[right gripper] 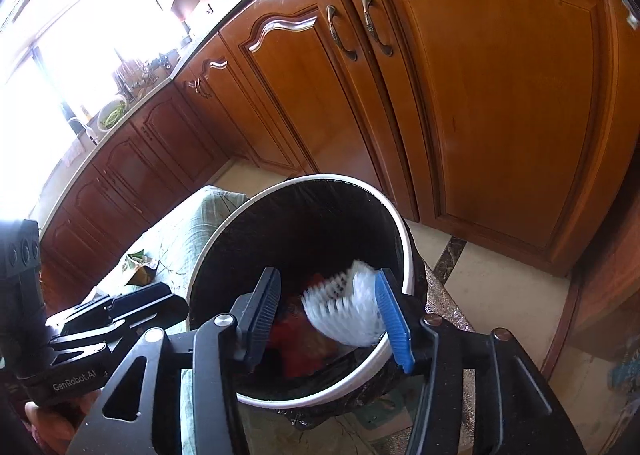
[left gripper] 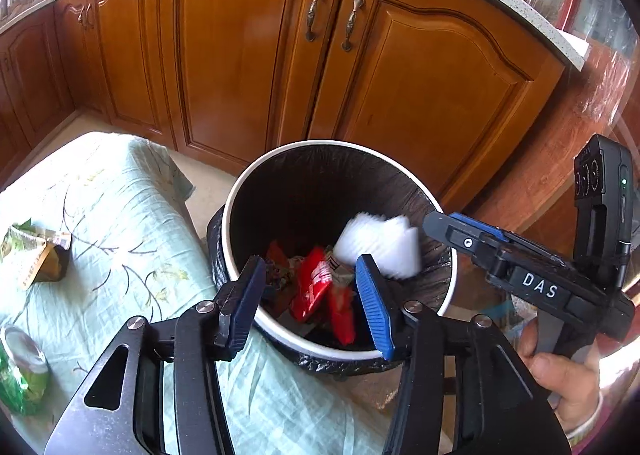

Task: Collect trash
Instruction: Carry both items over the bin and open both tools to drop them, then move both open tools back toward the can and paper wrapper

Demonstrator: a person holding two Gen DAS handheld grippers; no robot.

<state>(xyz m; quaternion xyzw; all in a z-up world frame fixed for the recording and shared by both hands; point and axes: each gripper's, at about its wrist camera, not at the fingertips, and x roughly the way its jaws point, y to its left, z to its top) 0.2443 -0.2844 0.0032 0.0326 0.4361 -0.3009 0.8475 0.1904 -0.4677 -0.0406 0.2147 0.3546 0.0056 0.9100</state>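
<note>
A white-rimmed trash bin (left gripper: 240, 191) with a black liner stands on the floor beside the table; it also shows in the right wrist view (right gripper: 406, 247). Red wrappers (left gripper: 314, 287) lie inside it. A white crumpled object (left gripper: 380, 245), blurred by motion, is in the air inside the bin; in the right wrist view (right gripper: 344, 313) it sits just off my right gripper's fingers. My right gripper (right gripper: 328, 319) is open above the bin. My left gripper (left gripper: 310, 301) is open and empty over the bin's near rim. A green wrapper (left gripper: 36, 251) and a green can (left gripper: 22, 371) lie on the table.
The table has a pale green patterned cloth (left gripper: 132, 239) and stands left of the bin. Wooden cabinet doors (left gripper: 240, 55) with metal handles stand close behind the bin. A tiled floor (right gripper: 480, 287) runs to the right.
</note>
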